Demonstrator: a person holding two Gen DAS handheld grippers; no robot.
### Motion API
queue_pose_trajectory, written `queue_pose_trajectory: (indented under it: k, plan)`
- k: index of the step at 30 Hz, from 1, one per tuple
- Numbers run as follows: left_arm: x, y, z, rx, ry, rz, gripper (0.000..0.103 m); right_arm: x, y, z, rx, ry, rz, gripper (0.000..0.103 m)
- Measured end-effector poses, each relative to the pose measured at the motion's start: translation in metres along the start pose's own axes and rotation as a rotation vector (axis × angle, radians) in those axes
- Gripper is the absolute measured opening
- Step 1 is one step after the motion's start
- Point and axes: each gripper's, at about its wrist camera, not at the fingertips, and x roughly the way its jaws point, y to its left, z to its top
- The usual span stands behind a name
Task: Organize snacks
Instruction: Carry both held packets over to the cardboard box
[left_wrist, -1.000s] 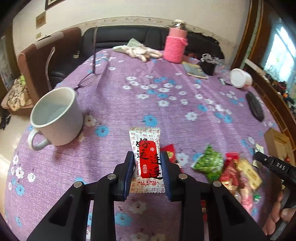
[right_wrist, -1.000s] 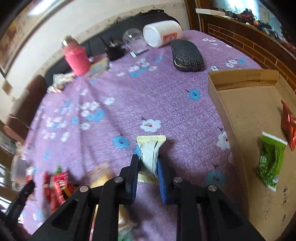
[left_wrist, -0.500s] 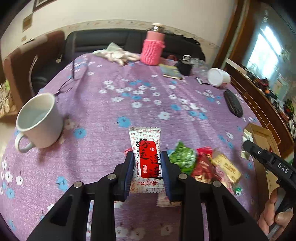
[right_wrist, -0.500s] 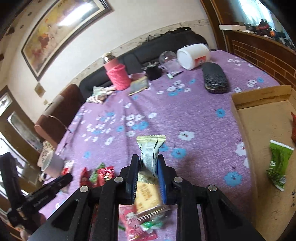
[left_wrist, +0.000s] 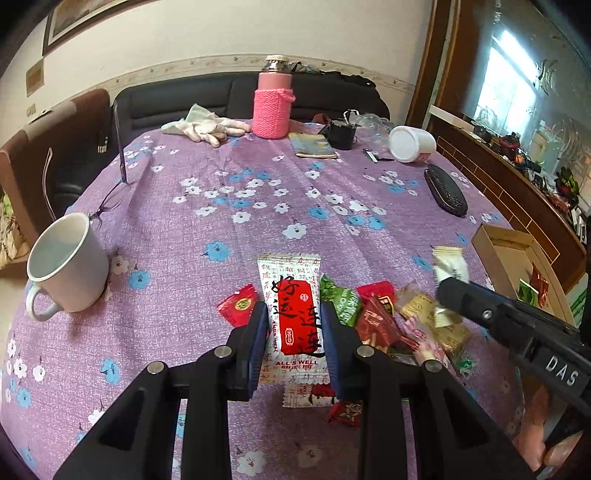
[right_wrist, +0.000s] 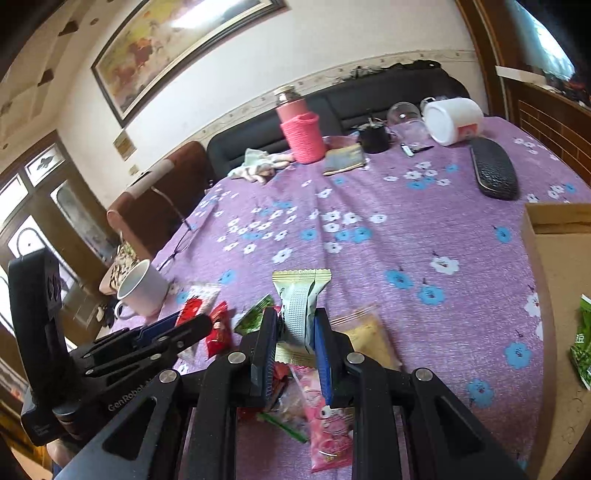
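My left gripper (left_wrist: 293, 325) is shut on a white snack packet with a red label (left_wrist: 291, 306), held above a pile of loose snacks (left_wrist: 384, 325) on the purple flowered tablecloth (left_wrist: 258, 206). My right gripper (right_wrist: 295, 328) is shut on a pale green and white snack packet (right_wrist: 299, 299), also above the pile (right_wrist: 321, 402). The right gripper shows at the right of the left wrist view (left_wrist: 450, 284). The left gripper shows at the left of the right wrist view (right_wrist: 184, 328). A cardboard box (left_wrist: 506, 251) at the right holds a green packet (right_wrist: 581, 343) and a red one (left_wrist: 539, 284).
A white mug (left_wrist: 66, 266) stands at the left. A pink bottle (left_wrist: 273, 103), gloves (left_wrist: 207, 125), a black glasses case (left_wrist: 445, 194), a tipped white cup (left_wrist: 412, 142), spectacles (left_wrist: 110, 199) and a black sofa (left_wrist: 184, 99) lie at the far side.
Both grippers have lifted with their packets and tilted up, so more of the room shows. The right gripper has swung left, over the snack pile, nearer the left gripper.
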Motion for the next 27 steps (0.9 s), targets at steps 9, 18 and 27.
queue_pose_trajectory:
  k: [9, 18, 27]
  plan:
    - [-0.006, -0.023, -0.005, 0.097, -0.069, 0.083, 0.028, 0.001, -0.006, 0.001, 0.028, 0.005, 0.012, 0.021]
    - [-0.011, -0.034, -0.009, 0.141, -0.105, 0.123, 0.028, -0.002, -0.006, 0.001, 0.027, -0.012, -0.011, 0.021]
    - [-0.02, -0.044, -0.013, 0.19, -0.165, 0.173, 0.028, 0.0, -0.006, 0.0, 0.022, -0.019, -0.038, 0.021]
